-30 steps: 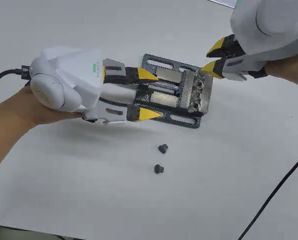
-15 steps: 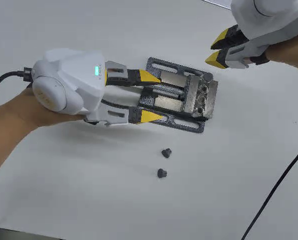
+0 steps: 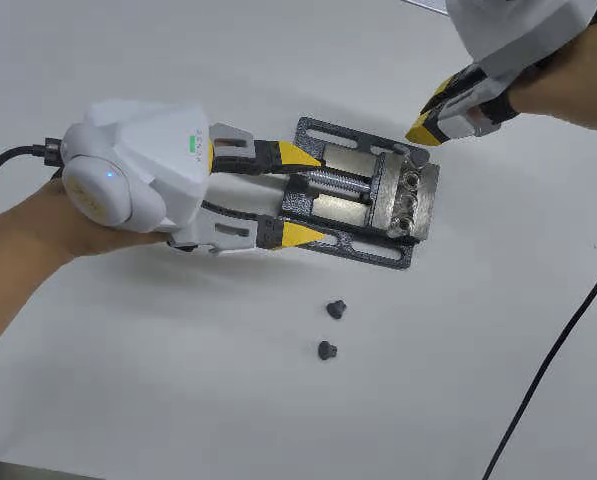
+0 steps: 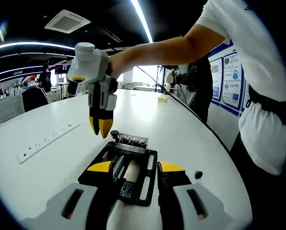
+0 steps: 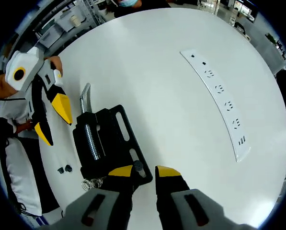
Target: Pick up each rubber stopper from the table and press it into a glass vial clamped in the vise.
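The dark metal vise (image 3: 358, 200) lies on the white table and clamps a row of glass vials (image 3: 410, 195). A dark rubber stopper (image 3: 418, 156) sits on the vial at the far end, also seen between my right jaws as the stopper (image 5: 138, 166). My right gripper (image 3: 430, 112) hovers just above it, jaws narrowly apart and holding nothing. My left gripper (image 3: 300, 193) is open, its jaws on either side of the vise's screw end. Two loose stoppers (image 3: 336, 309) (image 3: 326, 350) lie on the table in front of the vise.
A white power strip (image 5: 219, 100) lies on the table beyond the vise. A black cable (image 3: 553, 370) runs across the right side of the table. Another person stands at the far end of the table (image 4: 195, 81).
My right hand has rolled and its tips have come down closer to the end vial. The left gripper keeps its place at the vise.
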Available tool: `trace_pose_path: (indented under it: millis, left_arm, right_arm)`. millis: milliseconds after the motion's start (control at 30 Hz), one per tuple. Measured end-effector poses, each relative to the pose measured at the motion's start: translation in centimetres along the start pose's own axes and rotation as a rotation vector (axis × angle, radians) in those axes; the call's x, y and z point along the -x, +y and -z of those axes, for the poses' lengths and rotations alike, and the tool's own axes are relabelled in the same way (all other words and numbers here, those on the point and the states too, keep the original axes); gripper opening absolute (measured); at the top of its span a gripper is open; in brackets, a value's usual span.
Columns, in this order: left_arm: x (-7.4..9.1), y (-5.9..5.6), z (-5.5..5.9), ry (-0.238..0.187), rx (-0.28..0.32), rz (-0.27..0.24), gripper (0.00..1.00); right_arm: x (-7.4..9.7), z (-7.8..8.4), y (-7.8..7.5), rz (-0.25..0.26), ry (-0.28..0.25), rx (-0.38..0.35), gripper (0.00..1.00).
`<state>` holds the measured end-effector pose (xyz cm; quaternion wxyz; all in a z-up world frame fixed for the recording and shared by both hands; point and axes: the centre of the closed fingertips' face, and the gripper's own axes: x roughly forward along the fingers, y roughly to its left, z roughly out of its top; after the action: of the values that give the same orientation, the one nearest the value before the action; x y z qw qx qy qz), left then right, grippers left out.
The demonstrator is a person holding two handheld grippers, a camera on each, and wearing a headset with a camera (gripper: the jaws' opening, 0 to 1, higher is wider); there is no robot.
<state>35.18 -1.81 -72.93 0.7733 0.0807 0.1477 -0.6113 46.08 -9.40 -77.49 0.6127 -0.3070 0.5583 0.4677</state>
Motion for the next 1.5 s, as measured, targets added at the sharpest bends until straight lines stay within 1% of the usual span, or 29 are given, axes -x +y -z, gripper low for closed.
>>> trace_pose_path:
  millis: [33, 133, 233, 267, 367, 400, 500, 567, 633, 667, 867, 900, 933, 1000, 1067, 1167, 1233, 1433, 1500]
  left_arm:
    - [0.0, 0.0, 0.0, 0.0, 0.0, 0.0, 0.34]
    - [0.2, 0.1, 0.0, -0.001, 0.002, -0.001, 0.34]
    - [0.2, 0.1, 0.1, -0.001, 0.001, -0.001, 0.34]
    - [0.2, 0.1, 0.1, -0.002, 0.001, 0.001, 0.34]
    - [0.2, 0.1, 0.1, -0.003, 0.001, 0.002, 0.34]
    - [0.2, 0.1, 0.1, -0.002, 0.0, 0.002, 0.34]
    - [0.4, 0.1, 0.1, -0.006, 0.003, 0.005, 0.34]
    - [0.4, 0.1, 0.2, -0.004, 0.001, 0.004, 0.34]
    - [0.5, 0.1, 0.3, -0.004, 0.002, 0.004, 0.34]
    - [0.5, 0.2, 0.3, -0.004, 0.0, 0.005, 0.34]
    - [0.7, 0.3, 0.4, -0.004, 0.001, 0.003, 0.34]
    - [0.7, 0.2, 0.4, -0.004, 0.0, 0.003, 0.34]
    - [0.7, 0.2, 0.5, -0.003, 0.0, 0.003, 0.34]
    - [0.8, 0.3, 0.5, -0.004, 0.001, 0.002, 0.34]
    - [0.8, 0.3, 0.5, -0.005, 0.001, 0.001, 0.34]
    - [0.8, 0.3, 0.5, -0.004, 0.0, 0.001, 0.34]
    - [0.9, 0.3, 0.5, -0.005, 0.0, 0.0, 0.34]
    - [0.9, 0.2, 0.5, -0.005, -0.002, 0.0, 0.33]
    - [1.0, 0.2, 0.5, -0.004, -0.002, -0.002, 0.33]
  right_arm:
    - [-0.1, 0.0, 0.0, -0.005, 0.001, -0.004, 0.18]
    - [0.0, 0.2, 0.5, -0.01, 0.014, -0.03, 0.19]
    - [-0.5, 0.4, 0.3, -0.025, 0.032, -0.078, 0.19]
    - [-0.9, 0.3, -0.3, -0.029, 0.034, -0.085, 0.19]
    - [-1.5, 0.2, -0.8, -0.039, 0.04, -0.114, 0.19]
    - [-1.1, 0.6, -0.3, -0.043, 0.043, -0.122, 0.19]
    - [-1.6, 0.5, -0.3, -0.046, 0.054, -0.131, 0.18]
    - [-1.9, 0.4, -0.3, -0.056, 0.057, -0.155, 0.18]
    - [-2.2, 0.7, -0.3, -0.065, 0.071, -0.191, 0.18]
    - [-2.7, 0.7, -0.4, -0.075, 0.083, -0.206, 0.19]
    - [-3.0, 0.5, -0.2, -0.087, 0.099, -0.241, 0.2]
    - [-3.1, 0.6, -0.2, -0.087, 0.104, -0.243, 0.2]
    - [-2.8, 0.7, 0.3, -0.088, 0.111, -0.248, 0.2]
    - [-2.9, 0.8, 0.5, -0.093, 0.119, -0.256, 0.19]
    - [-3.2, 0.8, 0.5, -0.098, 0.119, -0.263, 0.19]
    - [-3.5, 1.1, 0.7, -0.105, 0.14, -0.274, 0.19]
    - [-3.4, 1.3, 0.8, -0.109, 0.147, -0.283, 0.19]
    - [-3.7, 1.2, 0.5, -0.119, 0.145, -0.308, 0.18]
    - [-3.7, 1.1, 0.8, -0.129, 0.145, -0.319, 0.17]
